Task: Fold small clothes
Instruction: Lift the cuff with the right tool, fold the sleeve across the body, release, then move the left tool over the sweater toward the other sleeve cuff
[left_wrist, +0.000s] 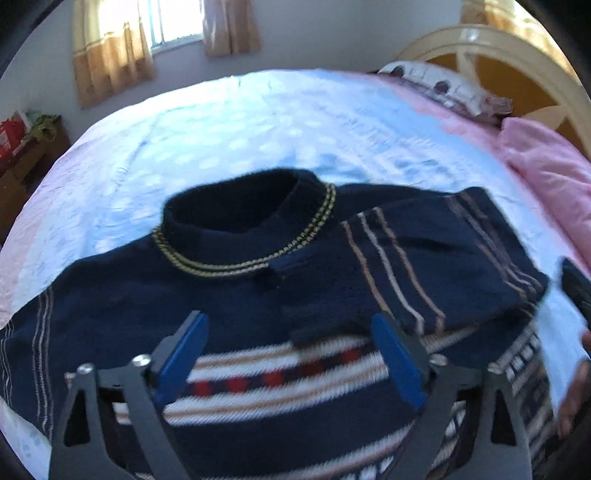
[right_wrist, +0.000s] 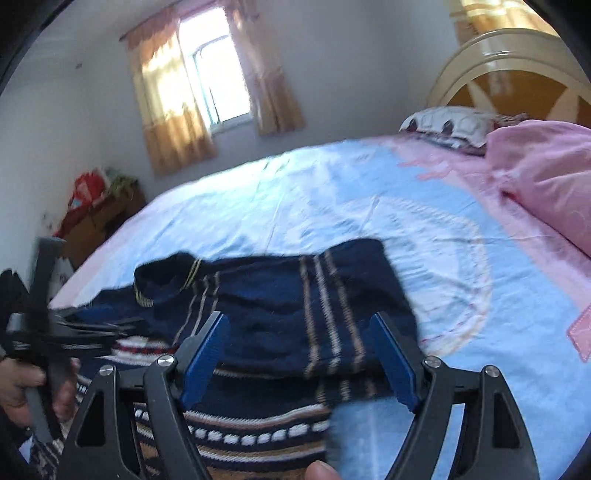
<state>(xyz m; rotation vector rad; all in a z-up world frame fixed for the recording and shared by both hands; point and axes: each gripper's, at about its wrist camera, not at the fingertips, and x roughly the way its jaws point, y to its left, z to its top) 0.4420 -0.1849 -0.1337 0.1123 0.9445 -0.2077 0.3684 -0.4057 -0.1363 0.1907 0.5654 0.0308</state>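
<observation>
Sweater (left_wrist: 229, 306): flat on bed (left_wrist: 258, 122), collar toward window (left_wrist: 177, 22), one sleeve (left_wrist: 436, 258) folded across chest.
Your left tongs (left_wrist: 291, 354): wide apart, empty.
Right tongs (right_wrist: 299, 354): wide apart, empty.
Nearby: pillow (right_wrist: 546, 177), headboard (right_wrist: 491, 62).

Daylight came through the curtained window (right_wrist: 218, 85) and blew out its panes. Both fisheye views were smeared by motion blur, curving and darkening at their edges.

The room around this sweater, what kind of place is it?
Most likely a home bedroom: the sweater lies on a bed with an arched headboard, a pink pillow and a curtained window.
</observation>
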